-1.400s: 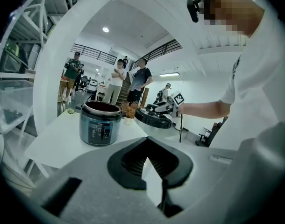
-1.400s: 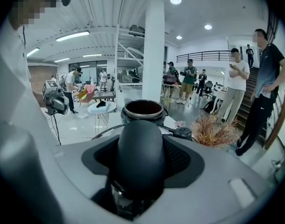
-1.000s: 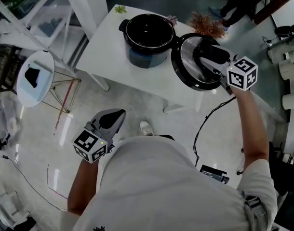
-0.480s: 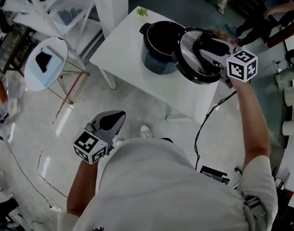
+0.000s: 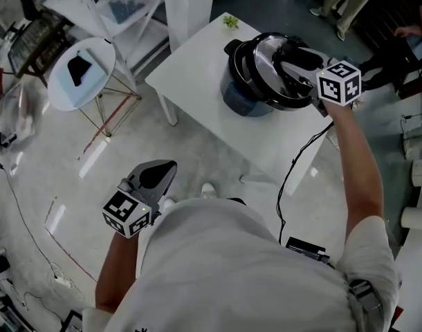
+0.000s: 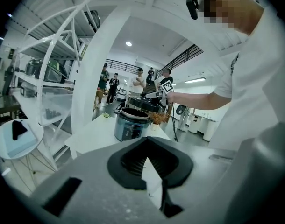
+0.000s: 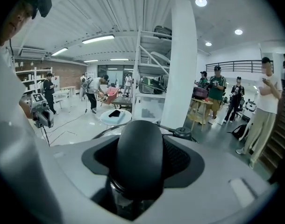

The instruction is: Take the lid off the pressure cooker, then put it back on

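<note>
Gripping the matte black, rounded handle (image 7: 138,157) of the lid (image 5: 263,68), the right gripper (image 5: 294,59) has its ribbed pads pinched on either side of it. That lid, a shiny steel disc with a dark rim, lies over the round pressure cooker (image 5: 236,97) on the smooth white table (image 5: 197,81), perhaps not fully seated. The right arm reaches out nearly straight. The left gripper (image 5: 159,175) hangs low beside the person, jaw tips together and empty.
</note>
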